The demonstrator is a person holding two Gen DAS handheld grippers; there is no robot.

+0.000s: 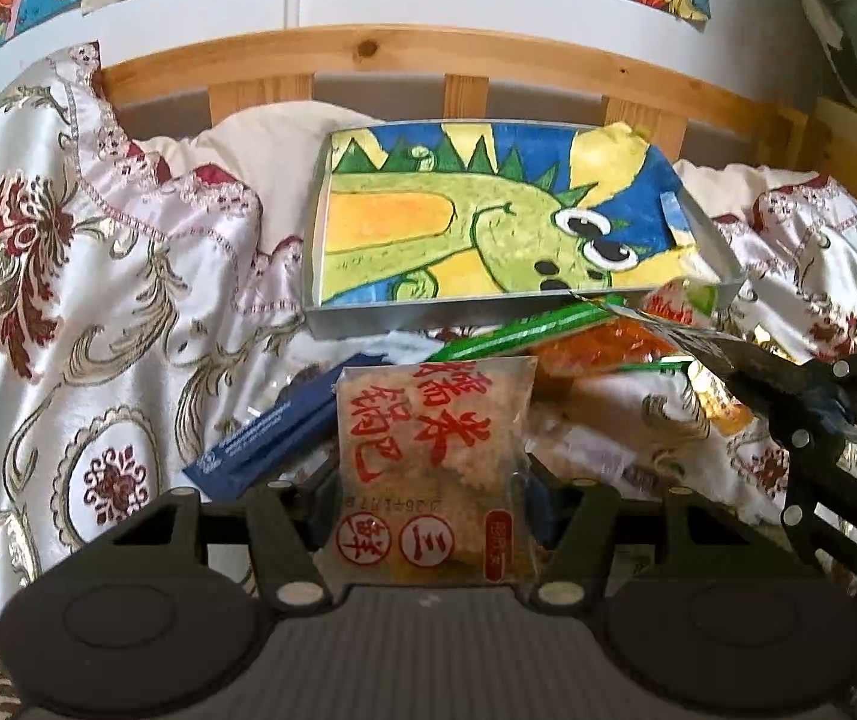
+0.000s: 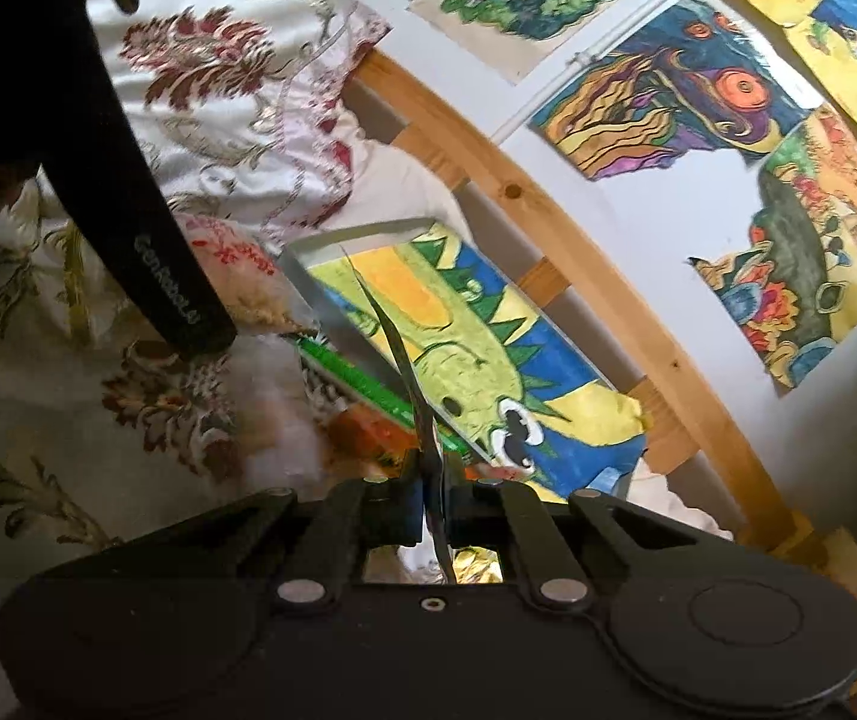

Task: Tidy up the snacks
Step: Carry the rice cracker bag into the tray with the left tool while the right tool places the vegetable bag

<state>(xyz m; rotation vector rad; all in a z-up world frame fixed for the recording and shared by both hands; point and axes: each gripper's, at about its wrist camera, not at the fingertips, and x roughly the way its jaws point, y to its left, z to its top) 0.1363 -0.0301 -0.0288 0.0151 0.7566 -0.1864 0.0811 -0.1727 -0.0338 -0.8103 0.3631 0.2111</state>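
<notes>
A clear snack packet [image 1: 434, 414] with red characters stands upright between the pads of my left gripper [image 1: 434, 483], which is shut on it. Behind it lies a shallow grey box [image 1: 368, 315] lined with a green dinosaur drawing. My right gripper [image 2: 435, 498] is shut on the thin edge of a silvery foil wrapper [image 2: 404, 372], seen edge-on and curving up over the box [image 2: 296, 258]. In the left wrist view the right gripper [image 1: 752, 378] comes in from the right, holding that wrapper [image 1: 662, 324] near the box's front right corner.
A green packet [image 1: 524, 330], an orange packet [image 1: 602, 342] and a dark blue packet [image 1: 266, 432] lie heaped on the patterned bedspread [image 1: 68, 300] in front of the box. A wooden bed rail [image 1: 368, 54] and a wall hung with drawings stand behind.
</notes>
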